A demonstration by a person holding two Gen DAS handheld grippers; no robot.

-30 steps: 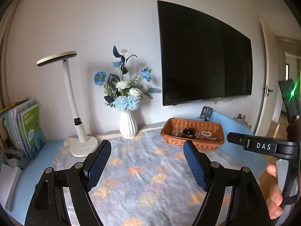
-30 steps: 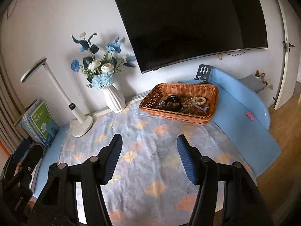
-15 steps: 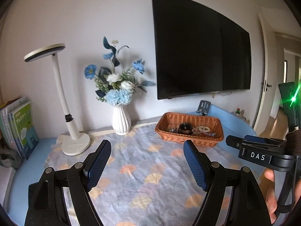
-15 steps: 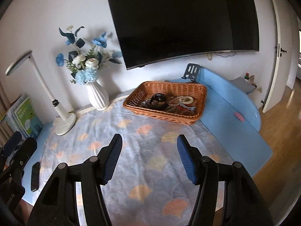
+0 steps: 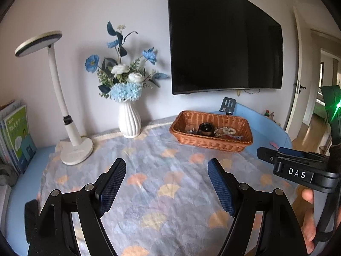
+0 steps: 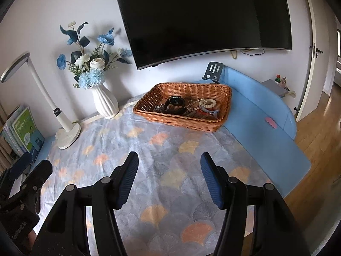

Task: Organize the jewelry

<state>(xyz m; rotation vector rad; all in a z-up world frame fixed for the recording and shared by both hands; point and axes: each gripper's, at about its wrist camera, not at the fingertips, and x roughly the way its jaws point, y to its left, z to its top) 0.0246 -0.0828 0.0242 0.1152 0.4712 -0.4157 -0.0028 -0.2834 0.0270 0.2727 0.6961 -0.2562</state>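
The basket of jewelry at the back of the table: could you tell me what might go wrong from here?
The pieces in the basket lie tangled together, so a grab may lift several at once. The vase stands close beside it, and a wide swing could tip it. Both the left gripper and right gripper are open and empty.

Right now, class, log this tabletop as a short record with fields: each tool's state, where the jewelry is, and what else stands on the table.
left tool: open, empty, above the cloth
right tool: open, empty, above the cloth
jewelry: heaped in the wicker basket, not yet sorted
basket place: far right of the patterned cloth
other items: white vase of blue flowers, white desk lamp, books at left
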